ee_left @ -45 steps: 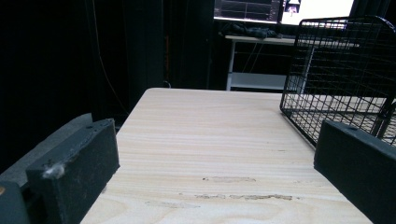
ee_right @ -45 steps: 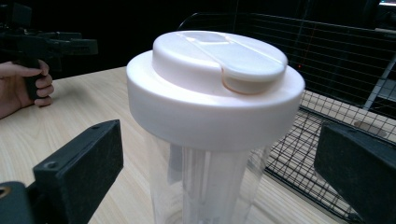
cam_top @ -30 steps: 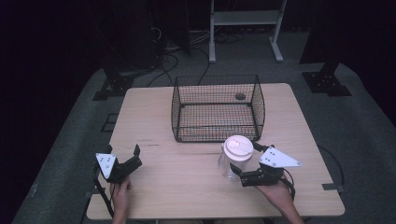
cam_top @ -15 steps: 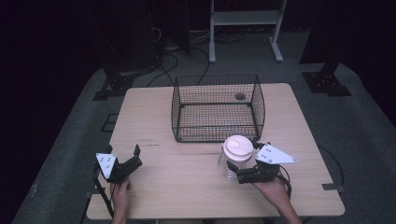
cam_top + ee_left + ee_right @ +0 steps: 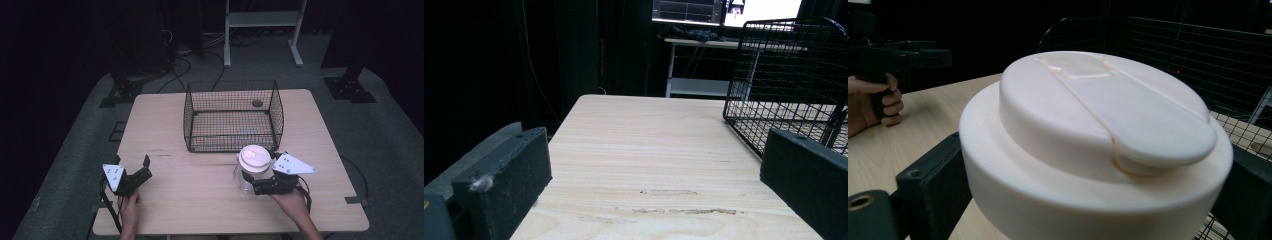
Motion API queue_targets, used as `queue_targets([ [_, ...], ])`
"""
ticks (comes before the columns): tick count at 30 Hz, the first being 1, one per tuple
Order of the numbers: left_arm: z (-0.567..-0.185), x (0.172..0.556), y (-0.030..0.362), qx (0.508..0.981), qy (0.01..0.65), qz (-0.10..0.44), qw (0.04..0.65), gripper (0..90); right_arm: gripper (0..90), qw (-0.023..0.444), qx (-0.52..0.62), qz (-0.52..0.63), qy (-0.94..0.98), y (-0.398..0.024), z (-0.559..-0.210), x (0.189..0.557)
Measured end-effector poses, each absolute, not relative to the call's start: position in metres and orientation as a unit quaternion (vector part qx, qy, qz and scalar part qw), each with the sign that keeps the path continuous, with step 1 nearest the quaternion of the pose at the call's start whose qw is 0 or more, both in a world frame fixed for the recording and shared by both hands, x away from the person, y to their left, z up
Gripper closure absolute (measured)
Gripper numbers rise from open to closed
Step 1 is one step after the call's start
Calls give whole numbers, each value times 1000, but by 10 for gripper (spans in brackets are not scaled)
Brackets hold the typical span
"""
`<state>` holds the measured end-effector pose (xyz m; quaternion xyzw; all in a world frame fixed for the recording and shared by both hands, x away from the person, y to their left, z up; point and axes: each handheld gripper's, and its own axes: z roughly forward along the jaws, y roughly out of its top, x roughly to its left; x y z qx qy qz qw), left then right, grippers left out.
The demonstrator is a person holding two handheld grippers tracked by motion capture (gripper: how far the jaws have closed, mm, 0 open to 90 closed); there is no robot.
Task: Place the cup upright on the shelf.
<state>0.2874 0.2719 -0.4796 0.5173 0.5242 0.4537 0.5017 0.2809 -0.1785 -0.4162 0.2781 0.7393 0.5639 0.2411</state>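
A clear jar with a broad white lid [image 5: 254,156] stands on the wooden table [image 5: 200,205] just in front of a black wire basket [image 5: 232,116]. My right gripper [image 5: 248,183] comes in from the right and is shut on the jar below its lid. In the right gripper view the lid [image 5: 1098,125] bulges between the two black jaws. My left gripper [image 5: 145,169] rests near the table's front left, open and holding nothing. The left gripper view has bare wood [image 5: 649,150] between that gripper's wide-set jaws.
The basket [image 5: 794,75] is open at the top, with a small dark thing [image 5: 257,103] near its far side. A hand holding the left gripper [image 5: 898,55] appears far off in the right gripper view. A white metal stand [image 5: 262,20] and cables lie on the floor beyond the table.
My right gripper has slid a little to the left, closing in around the jar. The jar and the left gripper have stayed in place.
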Motion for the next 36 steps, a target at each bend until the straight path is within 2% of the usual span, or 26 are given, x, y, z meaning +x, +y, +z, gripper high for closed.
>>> queue_targets([
  [14,-480,287,272,517,524,454,502,0,44,252,283,555,741,-177,-414,280],
  [36,-480,287,272,517,526,453,501,0,44,253,279,562,736,-179,-384,291],
])
